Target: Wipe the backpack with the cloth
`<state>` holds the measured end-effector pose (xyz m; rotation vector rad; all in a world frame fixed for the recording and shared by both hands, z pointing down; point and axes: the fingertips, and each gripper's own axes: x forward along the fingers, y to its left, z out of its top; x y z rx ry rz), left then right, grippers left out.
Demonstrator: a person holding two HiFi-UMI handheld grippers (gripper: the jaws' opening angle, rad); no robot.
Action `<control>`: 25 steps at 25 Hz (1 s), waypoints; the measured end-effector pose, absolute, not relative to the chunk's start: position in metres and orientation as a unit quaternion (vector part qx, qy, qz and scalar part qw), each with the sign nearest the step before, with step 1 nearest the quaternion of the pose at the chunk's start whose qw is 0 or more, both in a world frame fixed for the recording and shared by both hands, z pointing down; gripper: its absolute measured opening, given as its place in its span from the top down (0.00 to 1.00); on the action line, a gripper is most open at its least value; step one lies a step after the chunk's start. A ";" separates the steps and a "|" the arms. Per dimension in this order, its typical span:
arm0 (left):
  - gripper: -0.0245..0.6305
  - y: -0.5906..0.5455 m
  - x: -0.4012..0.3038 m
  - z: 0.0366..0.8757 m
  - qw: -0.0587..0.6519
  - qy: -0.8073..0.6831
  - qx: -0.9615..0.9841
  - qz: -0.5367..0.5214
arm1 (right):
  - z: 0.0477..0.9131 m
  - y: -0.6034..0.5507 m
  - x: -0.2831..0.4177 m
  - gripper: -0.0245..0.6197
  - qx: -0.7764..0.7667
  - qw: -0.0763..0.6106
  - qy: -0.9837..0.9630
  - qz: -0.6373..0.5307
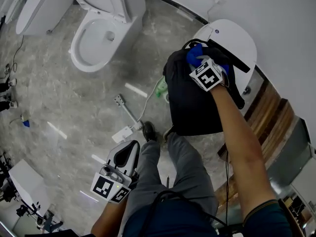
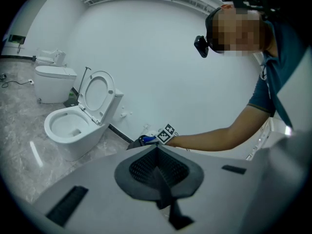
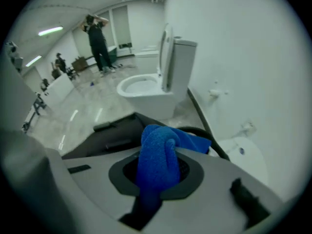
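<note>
My right gripper (image 3: 157,172) clamps the cloth (image 3: 161,145) at the backpack (image 1: 190,105) top; left gripper (image 2: 157,174) closed, empty. I should press flat, stroking downward.

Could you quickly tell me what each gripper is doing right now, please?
Left gripper: jaws shut, holding nothing.
Right gripper: jaws shut on the blue cloth.

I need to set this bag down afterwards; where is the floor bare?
Bare grey marble floor lies between the white open toilet and the left claw. It is crowded beside the black fabric backpack: dark shoe, green object.
</note>
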<state>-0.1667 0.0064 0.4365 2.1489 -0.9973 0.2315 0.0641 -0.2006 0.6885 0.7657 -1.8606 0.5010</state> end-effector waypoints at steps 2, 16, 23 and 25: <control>0.96 0.006 -0.162 0.436 0.370 -0.386 0.840 0.090 | 0.689 -0.205 0.029 0.91 0.287 0.484 -0.798 0.214; 0.96 -0.003 -0.171 0.431 0.368 -0.392 0.839 0.085 | 0.656 -0.196 0.215 0.91 0.458 0.551 -0.679 0.163; 0.96 -0.008 -0.182 0.431 0.368 -0.395 0.838 0.079 | 0.622 -0.098 0.251 0.91 0.649 0.383 -0.610 0.244; 0.96 -0.008 -0.182 0.431 0.370 -0.393 0.838 0.080 | 0.624 -0.074 0.262 0.91 0.671 0.364 -0.587 0.270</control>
